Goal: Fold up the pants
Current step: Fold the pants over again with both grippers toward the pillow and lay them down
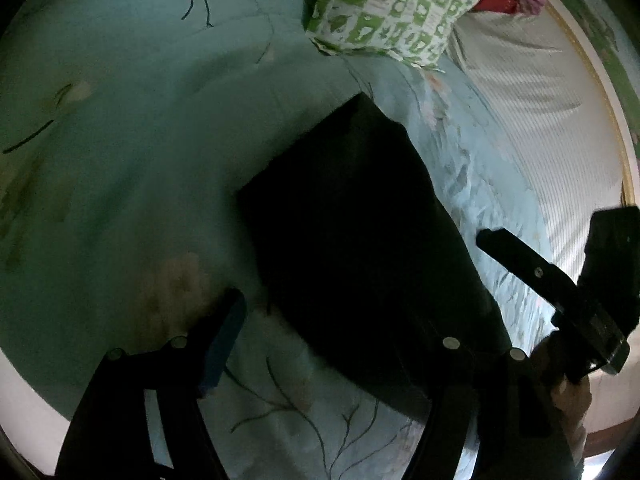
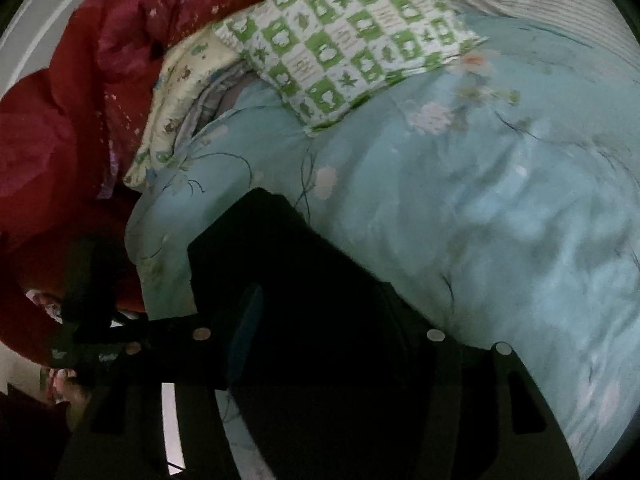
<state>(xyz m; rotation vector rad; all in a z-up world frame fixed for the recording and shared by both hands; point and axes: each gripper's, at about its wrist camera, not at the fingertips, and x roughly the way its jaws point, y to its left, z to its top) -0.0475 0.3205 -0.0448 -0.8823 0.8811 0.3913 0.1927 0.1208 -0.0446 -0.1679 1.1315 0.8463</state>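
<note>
Between the left tongs' [image 1: 340,320] wide-spread fingers lie the dark pants [image 1: 360,232], folded flat on the pale blue quilt [image 1: 120,160]. Right tongs [image 2: 340,328] are wide too, over the pants. Beyond sits a green-checked pillow [image 2: 340,40].

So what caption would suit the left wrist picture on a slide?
Open left gripper over dark pants lying on a floral blue quilt, green checked pillow beyond.
</note>
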